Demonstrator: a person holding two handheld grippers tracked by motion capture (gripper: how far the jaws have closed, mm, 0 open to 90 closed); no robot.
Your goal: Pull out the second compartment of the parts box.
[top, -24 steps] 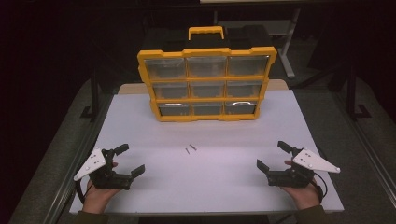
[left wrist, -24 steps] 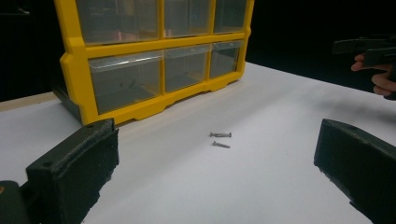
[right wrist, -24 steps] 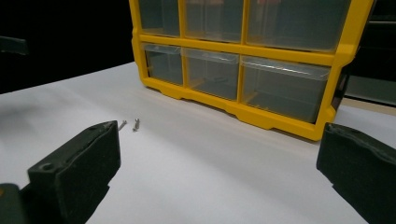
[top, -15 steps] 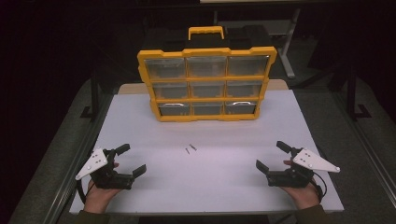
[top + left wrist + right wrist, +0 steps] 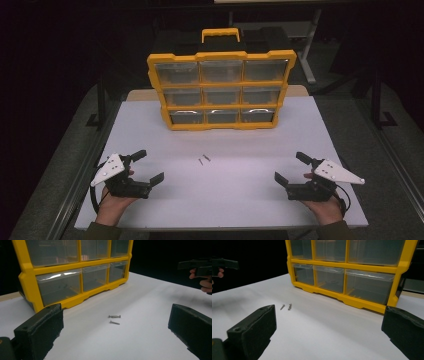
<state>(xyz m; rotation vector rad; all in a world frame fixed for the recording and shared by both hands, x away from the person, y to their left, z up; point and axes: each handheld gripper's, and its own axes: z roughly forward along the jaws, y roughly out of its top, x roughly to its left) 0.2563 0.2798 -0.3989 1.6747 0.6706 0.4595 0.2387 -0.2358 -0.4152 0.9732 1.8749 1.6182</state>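
White table [image 5: 150, 125] under me, yellow organizer [image 5: 221, 90] upright at the far edge. Two screws [image 5: 203, 159] lie mid-table, between my left gripper [image 5: 146, 166] and right gripper [image 5: 291, 168], both spread wide, holding nothing.

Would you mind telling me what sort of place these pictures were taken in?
Probably a lab or workshop bench: a yellow plastic parts organiser with clear drawers stands on a plain white table, a few small metal screws lie loose, dark surroundings.
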